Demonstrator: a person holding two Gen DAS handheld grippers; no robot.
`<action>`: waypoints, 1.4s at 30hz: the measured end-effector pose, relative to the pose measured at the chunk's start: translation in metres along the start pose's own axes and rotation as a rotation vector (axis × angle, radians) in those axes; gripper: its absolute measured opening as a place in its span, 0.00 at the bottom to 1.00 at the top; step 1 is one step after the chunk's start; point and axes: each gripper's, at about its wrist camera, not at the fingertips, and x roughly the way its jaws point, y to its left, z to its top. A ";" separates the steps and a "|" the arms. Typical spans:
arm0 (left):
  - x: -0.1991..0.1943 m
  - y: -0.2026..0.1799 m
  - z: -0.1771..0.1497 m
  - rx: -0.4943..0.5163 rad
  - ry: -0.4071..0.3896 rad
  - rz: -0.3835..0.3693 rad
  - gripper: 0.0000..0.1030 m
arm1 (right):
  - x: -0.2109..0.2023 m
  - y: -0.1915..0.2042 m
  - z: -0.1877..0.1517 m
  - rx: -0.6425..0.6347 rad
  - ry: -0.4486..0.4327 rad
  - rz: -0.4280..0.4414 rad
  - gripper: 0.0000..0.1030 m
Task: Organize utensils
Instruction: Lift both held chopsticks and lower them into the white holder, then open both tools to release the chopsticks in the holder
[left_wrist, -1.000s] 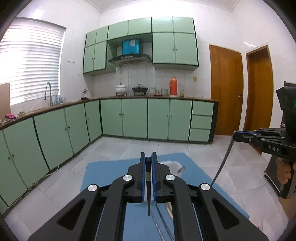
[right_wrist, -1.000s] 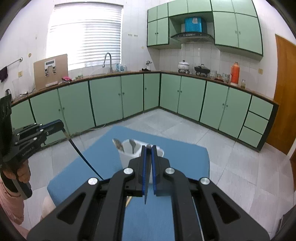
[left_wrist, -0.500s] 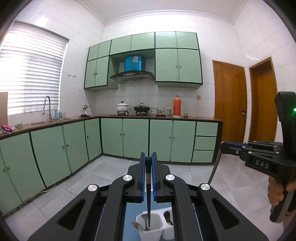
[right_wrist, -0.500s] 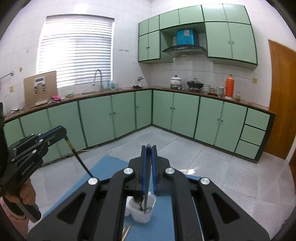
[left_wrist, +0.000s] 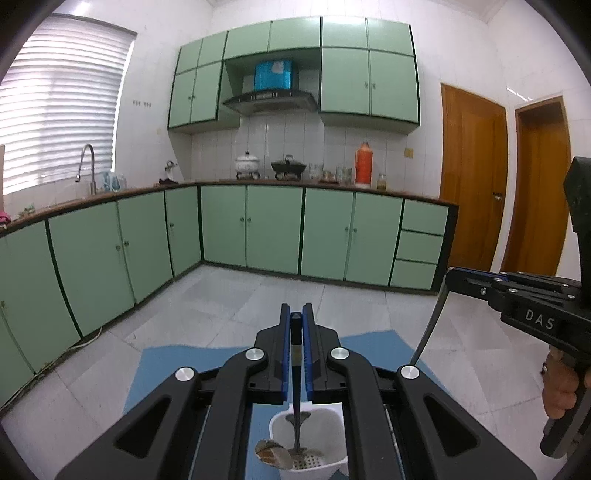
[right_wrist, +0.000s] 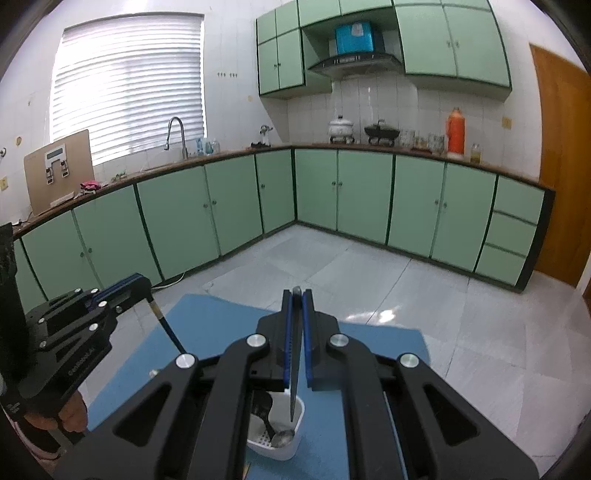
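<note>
White holder (left_wrist: 334, 424) half hidden behind left tongs (left_wrist: 296, 325).

You are standing in a home kitchen: mint-green base cabinets (left_wrist: 273, 229) run along two walls under a dark countertop (right_wrist: 417, 153), with matching wall cabinets (left_wrist: 369, 81) above. A range hood (left_wrist: 269, 100) hangs over pots (left_wrist: 247, 162), a tap (right_wrist: 175, 129) stands by the blinded window (right_wrist: 129, 85), and wooden doors (left_wrist: 476, 184) lead out.
</note>
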 end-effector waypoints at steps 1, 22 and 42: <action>0.003 0.000 -0.004 -0.001 0.011 -0.002 0.06 | 0.005 -0.001 -0.005 0.007 0.011 0.004 0.04; -0.013 0.028 -0.022 -0.064 0.013 0.044 0.63 | -0.008 -0.026 -0.045 0.132 0.017 -0.024 0.43; -0.100 0.012 -0.106 -0.045 -0.008 0.078 0.90 | -0.085 0.009 -0.150 0.062 -0.001 -0.027 0.90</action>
